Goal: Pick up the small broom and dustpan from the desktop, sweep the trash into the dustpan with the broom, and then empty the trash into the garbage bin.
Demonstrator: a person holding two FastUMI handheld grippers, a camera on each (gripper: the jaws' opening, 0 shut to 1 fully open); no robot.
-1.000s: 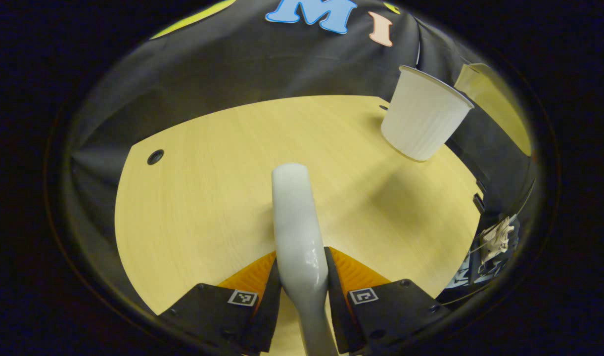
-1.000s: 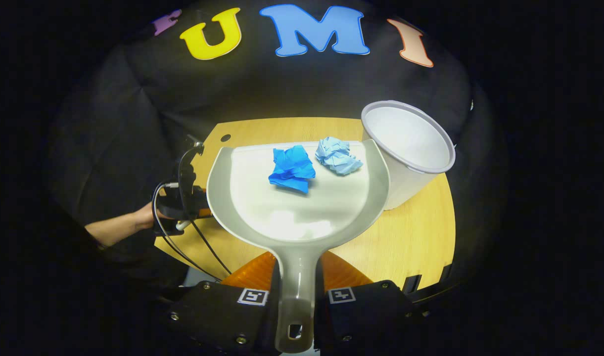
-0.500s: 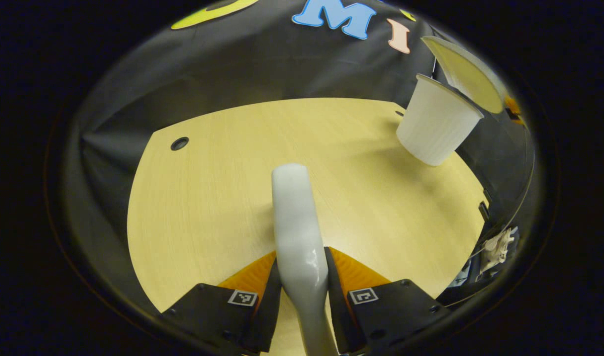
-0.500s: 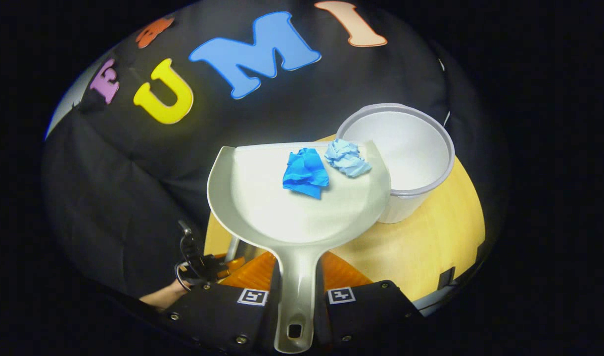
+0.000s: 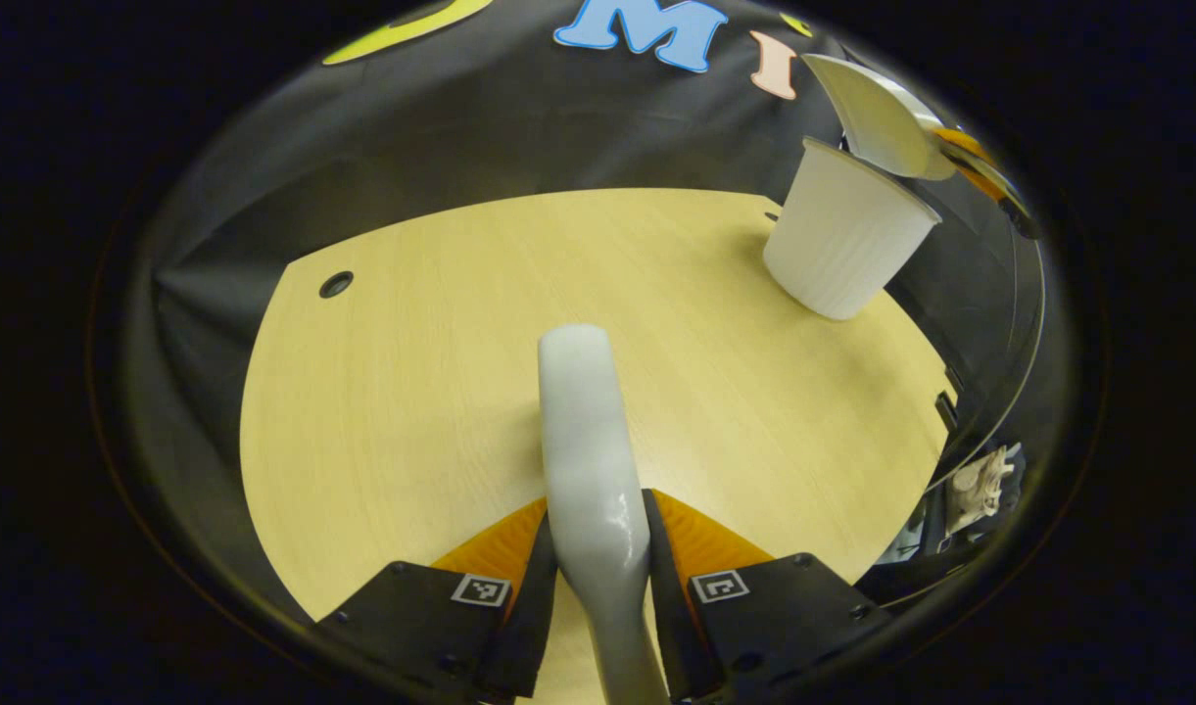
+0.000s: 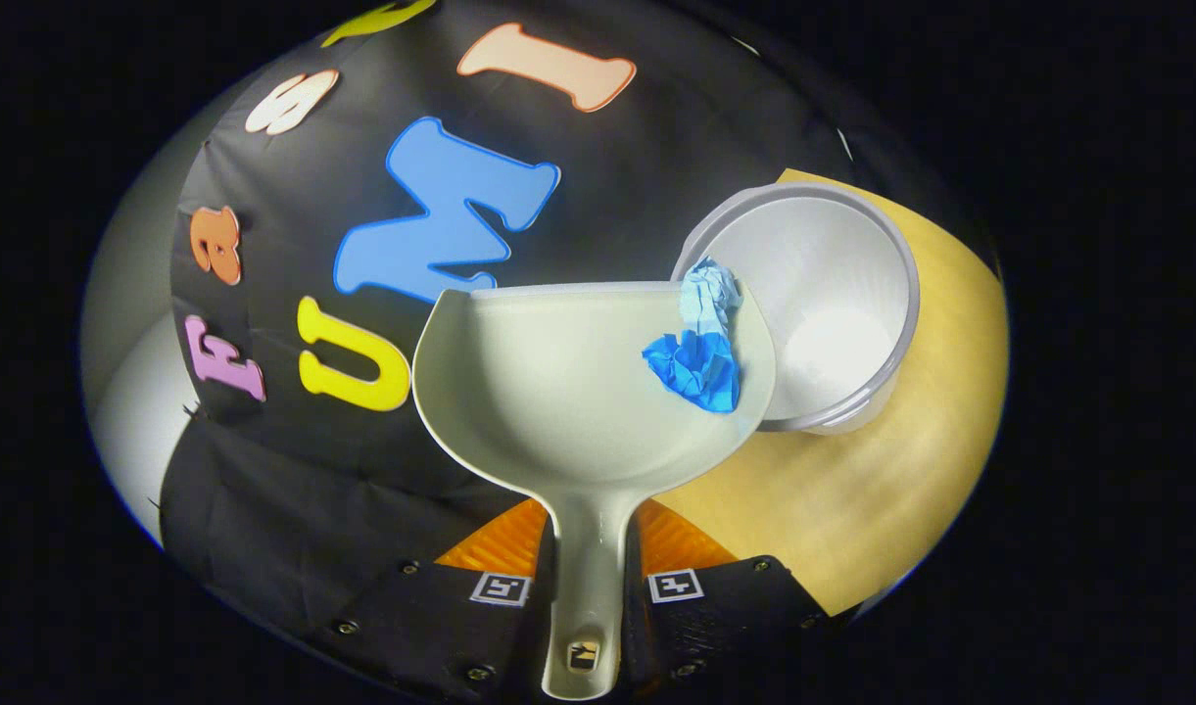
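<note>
My right gripper [image 6: 590, 548] is shut on the handle of the pale dustpan [image 6: 558, 392], which is tilted sideways over the white garbage bin [image 6: 833, 323]. A dark blue paper ball [image 6: 697, 364] and a light blue paper ball [image 6: 707, 294] lie against the pan's right wall, next to the bin's rim. My left gripper [image 5: 598, 548] is shut on the small broom's pale handle [image 5: 583, 441], above the wooden desktop [image 5: 411, 392]. In the left gripper view the bin [image 5: 842, 235] stands at the desk's far right, with the tilted dustpan [image 5: 882, 113] over it.
The black booth cloth [image 5: 509, 137] hangs behind the desk. A round cable hole [image 5: 336, 285] sits at the desk's far left corner. The desk's right edge [image 5: 935, 392] drops off beside some small fittings.
The dustpan has rolled to the right over the bin. Both paper balls slid from the pan's middle to its right wall. The left gripper and the broom hardly moved.
</note>
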